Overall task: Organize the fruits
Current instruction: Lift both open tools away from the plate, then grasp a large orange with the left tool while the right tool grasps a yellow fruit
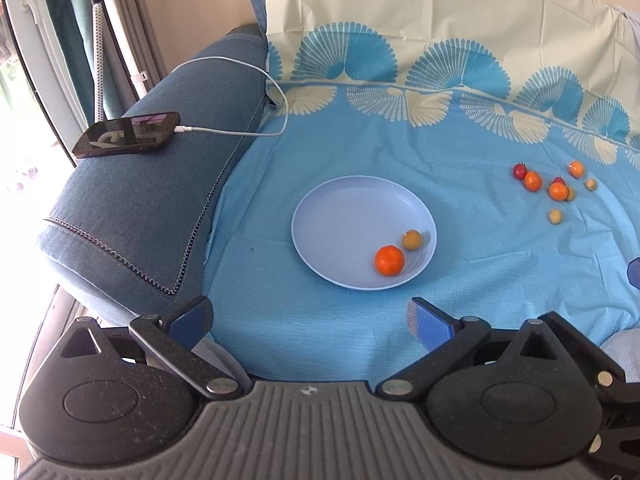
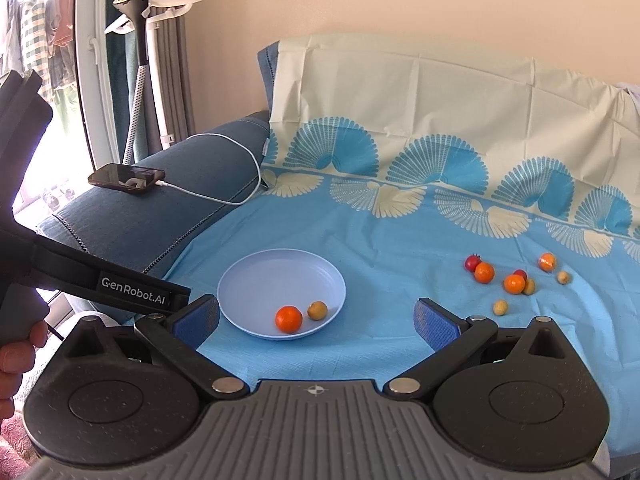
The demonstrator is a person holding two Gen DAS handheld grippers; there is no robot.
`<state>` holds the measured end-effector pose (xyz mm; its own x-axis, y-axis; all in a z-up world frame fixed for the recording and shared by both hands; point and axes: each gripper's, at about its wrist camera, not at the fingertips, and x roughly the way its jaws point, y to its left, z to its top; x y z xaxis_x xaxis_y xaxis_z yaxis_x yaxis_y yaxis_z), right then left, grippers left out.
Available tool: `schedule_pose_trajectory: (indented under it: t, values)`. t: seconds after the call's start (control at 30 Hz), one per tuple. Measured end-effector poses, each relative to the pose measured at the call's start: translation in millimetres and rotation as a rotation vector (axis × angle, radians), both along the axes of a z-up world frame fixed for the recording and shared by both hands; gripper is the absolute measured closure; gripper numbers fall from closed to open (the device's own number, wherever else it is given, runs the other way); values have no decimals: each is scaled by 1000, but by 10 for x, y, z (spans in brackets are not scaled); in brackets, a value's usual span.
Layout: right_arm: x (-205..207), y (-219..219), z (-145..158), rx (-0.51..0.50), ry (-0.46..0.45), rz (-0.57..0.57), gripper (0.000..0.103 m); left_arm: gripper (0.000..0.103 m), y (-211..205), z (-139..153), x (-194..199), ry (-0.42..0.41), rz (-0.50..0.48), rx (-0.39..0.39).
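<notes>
A pale blue plate (image 1: 340,208) (image 2: 264,276) lies on the blue patterned sheet. It holds an orange mandarin (image 1: 389,260) (image 2: 289,319) and a small yellow-brown fruit (image 1: 411,239) (image 2: 317,310). Off to the right, a loose cluster of several small fruits (image 1: 554,190) (image 2: 514,282) rests on the sheet: orange, red and yellowish ones. My left gripper (image 1: 310,320) is open and empty, held back from the plate's near edge. My right gripper (image 2: 316,320) is also open and empty, near the plate's front rim. The left gripper's body shows at the left of the right wrist view.
A phone (image 1: 126,134) (image 2: 126,178) on a white charging cable (image 1: 256,80) lies on the blue sofa armrest (image 1: 132,216) at left. A cream cloth covers the sofa back. A garment steamer stand (image 2: 140,40) is beside the window. A hand (image 2: 12,360) holds the left tool.
</notes>
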<state>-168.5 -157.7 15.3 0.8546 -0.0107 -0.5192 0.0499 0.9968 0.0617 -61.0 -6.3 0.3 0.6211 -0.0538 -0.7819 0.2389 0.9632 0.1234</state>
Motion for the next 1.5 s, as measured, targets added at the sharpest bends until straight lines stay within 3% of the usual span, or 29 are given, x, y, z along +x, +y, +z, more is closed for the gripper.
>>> schedule_pose_trajectory:
  t: [0.33, 0.53, 0.93, 1.3, 1.47, 1.5]
  values:
    - [103, -285, -182, 55, 47, -76, 1, 0, -355, -200, 193, 58, -37, 46]
    - [197, -677, -374, 80, 73, -179, 1, 0, -722, -317, 390, 81, -85, 76]
    - [552, -1958, -929, 56, 124, -470, 1, 0, -2104, -609, 1170, 96, -233, 46]
    - [1589, -2736, -1699, 6, 152, -407, 1, 0, -3609, -1354, 2100, 174, -348, 0]
    - [1937, -2906, -2145, -11, 233, -333, 1, 0, -4071, -1730, 2409, 243, -376, -22]
    - [1892, -2913, -2213, -14, 186, -322, 1, 0, -4135, -1798, 2459, 255, -373, -24]
